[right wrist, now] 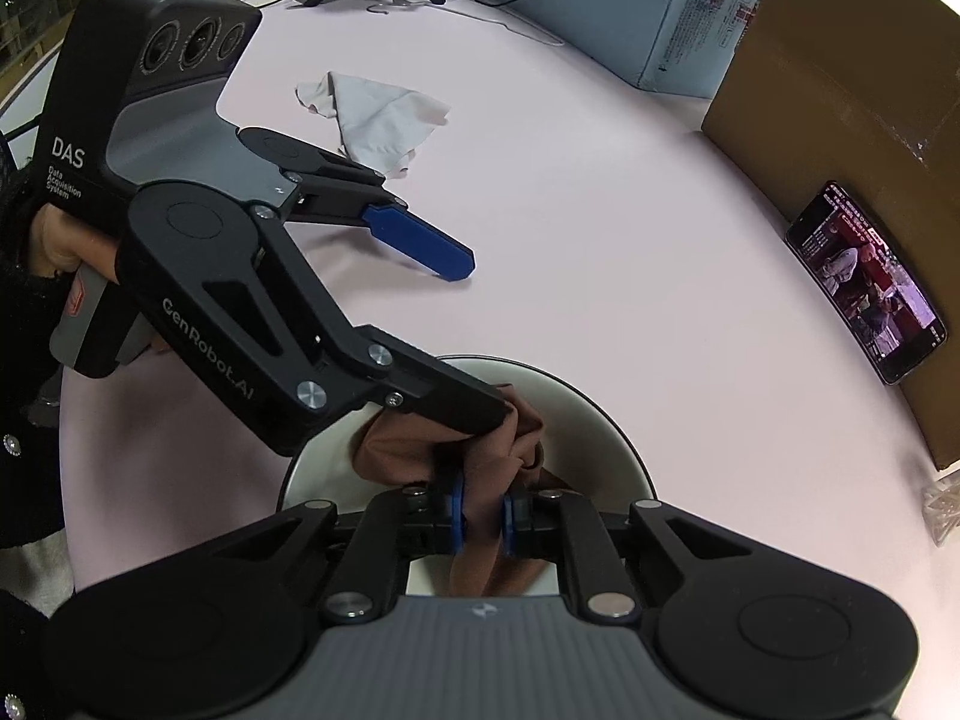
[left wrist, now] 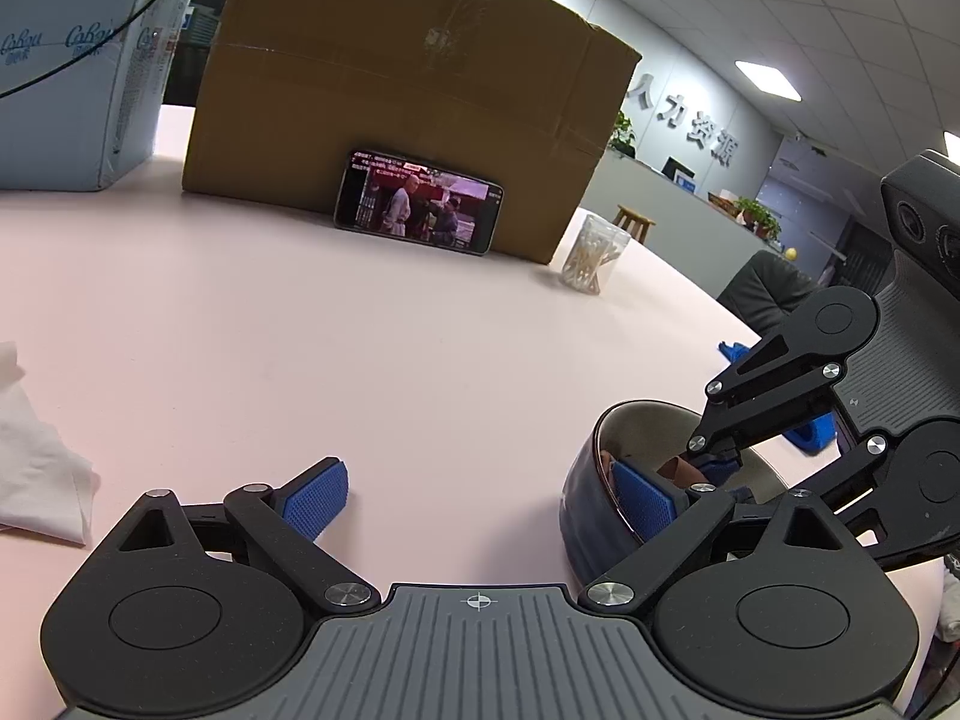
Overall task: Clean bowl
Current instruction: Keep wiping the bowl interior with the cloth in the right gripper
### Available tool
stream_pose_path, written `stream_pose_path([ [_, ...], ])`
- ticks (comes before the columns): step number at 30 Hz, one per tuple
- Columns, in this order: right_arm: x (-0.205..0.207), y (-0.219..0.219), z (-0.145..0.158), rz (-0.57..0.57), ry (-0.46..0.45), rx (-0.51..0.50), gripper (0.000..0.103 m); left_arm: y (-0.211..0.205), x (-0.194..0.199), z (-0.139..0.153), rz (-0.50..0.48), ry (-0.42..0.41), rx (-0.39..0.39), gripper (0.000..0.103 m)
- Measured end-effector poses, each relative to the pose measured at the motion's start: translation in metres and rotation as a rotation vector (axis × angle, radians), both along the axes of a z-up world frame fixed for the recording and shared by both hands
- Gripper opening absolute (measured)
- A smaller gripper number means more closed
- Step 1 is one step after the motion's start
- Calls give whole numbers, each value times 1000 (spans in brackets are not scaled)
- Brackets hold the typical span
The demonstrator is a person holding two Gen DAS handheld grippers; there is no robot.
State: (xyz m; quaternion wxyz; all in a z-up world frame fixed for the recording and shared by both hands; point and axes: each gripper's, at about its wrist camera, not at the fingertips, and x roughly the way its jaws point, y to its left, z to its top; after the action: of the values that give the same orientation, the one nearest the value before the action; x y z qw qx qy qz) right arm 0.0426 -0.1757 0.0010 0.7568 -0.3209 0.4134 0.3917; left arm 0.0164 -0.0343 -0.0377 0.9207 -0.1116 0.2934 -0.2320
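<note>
Bowl under right gripper clenching brown cloth; left gripper spread, apparently straddling rim.

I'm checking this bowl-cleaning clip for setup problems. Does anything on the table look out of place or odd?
A phone playing a video leans against the cardboard box, unrelated to cleaning. A crumpled white cloth lies loose on the table. Otherwise nothing stands out: the bowl sits upright, nothing spilled.

Both wrist cameras look close along their tools, sharing the bowl, phone and pink table.
</note>
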Motion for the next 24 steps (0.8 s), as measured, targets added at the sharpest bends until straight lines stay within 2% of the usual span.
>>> stream_pose_path([
  [5,-3,-2,1,1,3,-36,13,0,-1,0,0,0,0,96],
  [12,-3,0,-1,24,21,19,13,0,-2,0,0,1,0,96],
  [17,3,-3,-2,-9,8,37,14,0,-1,0,0,1,0,96],
  [24,-3,0,-3,7,-11,36,17,0,-2,0,0,1,0,96],
])
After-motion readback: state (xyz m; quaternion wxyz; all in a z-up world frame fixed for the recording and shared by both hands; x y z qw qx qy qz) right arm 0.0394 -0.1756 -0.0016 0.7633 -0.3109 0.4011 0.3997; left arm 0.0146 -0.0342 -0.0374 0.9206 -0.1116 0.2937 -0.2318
